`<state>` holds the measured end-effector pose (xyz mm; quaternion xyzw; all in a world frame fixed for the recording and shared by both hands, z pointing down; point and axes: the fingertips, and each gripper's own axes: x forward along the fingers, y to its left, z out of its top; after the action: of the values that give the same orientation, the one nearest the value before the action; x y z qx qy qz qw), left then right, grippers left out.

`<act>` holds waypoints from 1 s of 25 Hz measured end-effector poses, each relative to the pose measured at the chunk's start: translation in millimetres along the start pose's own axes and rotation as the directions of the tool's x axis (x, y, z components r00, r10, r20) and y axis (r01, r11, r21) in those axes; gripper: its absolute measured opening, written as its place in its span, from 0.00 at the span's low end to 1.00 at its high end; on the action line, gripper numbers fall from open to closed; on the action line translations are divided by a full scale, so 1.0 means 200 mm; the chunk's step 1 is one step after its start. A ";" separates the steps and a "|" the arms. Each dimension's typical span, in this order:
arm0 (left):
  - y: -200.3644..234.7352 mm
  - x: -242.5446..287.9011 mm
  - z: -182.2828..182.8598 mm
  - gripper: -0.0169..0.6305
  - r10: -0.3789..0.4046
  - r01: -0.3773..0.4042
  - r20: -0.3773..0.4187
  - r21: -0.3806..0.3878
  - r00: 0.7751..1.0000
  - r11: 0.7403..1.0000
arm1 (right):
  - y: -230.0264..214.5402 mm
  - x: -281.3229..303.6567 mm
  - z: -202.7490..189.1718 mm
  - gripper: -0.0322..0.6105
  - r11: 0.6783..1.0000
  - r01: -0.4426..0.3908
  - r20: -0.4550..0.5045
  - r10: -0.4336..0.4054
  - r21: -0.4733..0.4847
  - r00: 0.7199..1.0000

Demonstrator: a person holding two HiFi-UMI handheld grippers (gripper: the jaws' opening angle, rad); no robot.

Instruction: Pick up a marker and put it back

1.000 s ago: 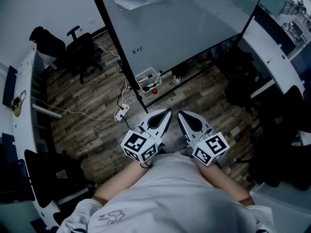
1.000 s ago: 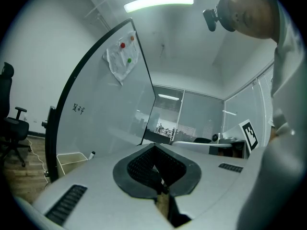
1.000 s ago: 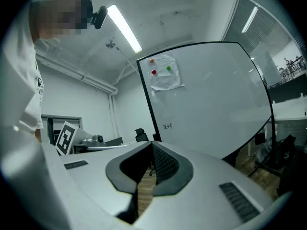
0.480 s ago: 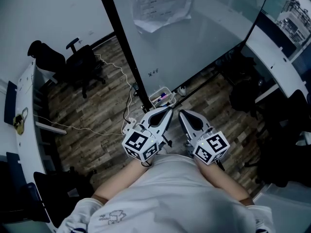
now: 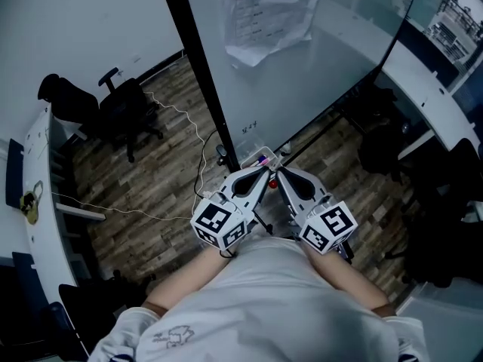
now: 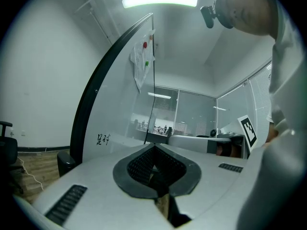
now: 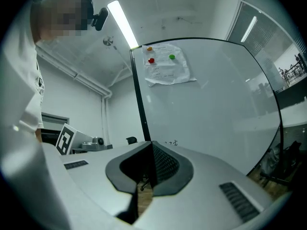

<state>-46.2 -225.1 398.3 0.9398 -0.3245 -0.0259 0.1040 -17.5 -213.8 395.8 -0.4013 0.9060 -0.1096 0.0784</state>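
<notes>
A small white tray (image 5: 255,155) holding markers (image 5: 263,159) hangs at the foot of the whiteboard (image 5: 317,59), beside its black frame post. The tips of both grippers hide part of it. My left gripper (image 5: 262,175) and right gripper (image 5: 280,176) are held side by side just short of the tray, both shut with nothing between the jaws. The left gripper (image 6: 154,166) shows its pads meeting in its own view, pointing along the board. The right gripper (image 7: 147,169) is likewise shut and faces the whiteboard (image 7: 211,99).
A paper sheet (image 5: 268,17) with red and green magnets hangs on the board. Office chairs (image 5: 124,108) stand at the left, and a white cable (image 5: 189,149) runs over the wooden floor. Desks (image 5: 45,202) line the left wall, and dark chairs (image 5: 445,225) stand at the right.
The whiteboard and marker tray have come closer to the gripper tips, the tray now partly behind them. Both grippers stay shut, side by side.
</notes>
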 end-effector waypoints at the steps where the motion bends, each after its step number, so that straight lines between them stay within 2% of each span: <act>1: 0.01 0.01 0.00 0.03 0.003 -0.003 0.000 0.002 1.000 1.000 | -0.01 0.02 0.00 0.06 1.000 -0.005 -0.004 0.005 -0.004 1.000; 7: 0.09 0.08 0.03 0.03 0.046 -0.046 -0.001 0.013 0.999 0.999 | -0.10 0.11 0.05 0.06 0.999 -0.045 -0.019 0.045 -0.001 0.999; 14: 0.16 0.21 0.00 0.03 0.093 -0.093 -0.012 -0.018 0.996 0.996 | -0.28 0.21 0.11 0.06 0.998 -0.062 -0.044 0.062 -0.011 0.997; 21: 0.25 0.31 -0.13 0.03 0.175 -0.176 -0.045 -0.018 0.983 0.984 | -0.48 0.24 0.01 0.06 0.998 -0.067 -0.132 0.066 -0.003 0.989; 25: 0.31 0.37 -0.24 0.03 0.226 -0.228 -0.070 -0.026 0.972 0.973 | -0.58 0.24 -0.11 0.06 0.997 -0.069 -0.202 0.077 0.045 0.976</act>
<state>-20.6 -309.3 459.3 0.8950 -0.4257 0.0118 0.1329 27.7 -321.5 445.4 -0.3529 0.9212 -0.1640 -0.0031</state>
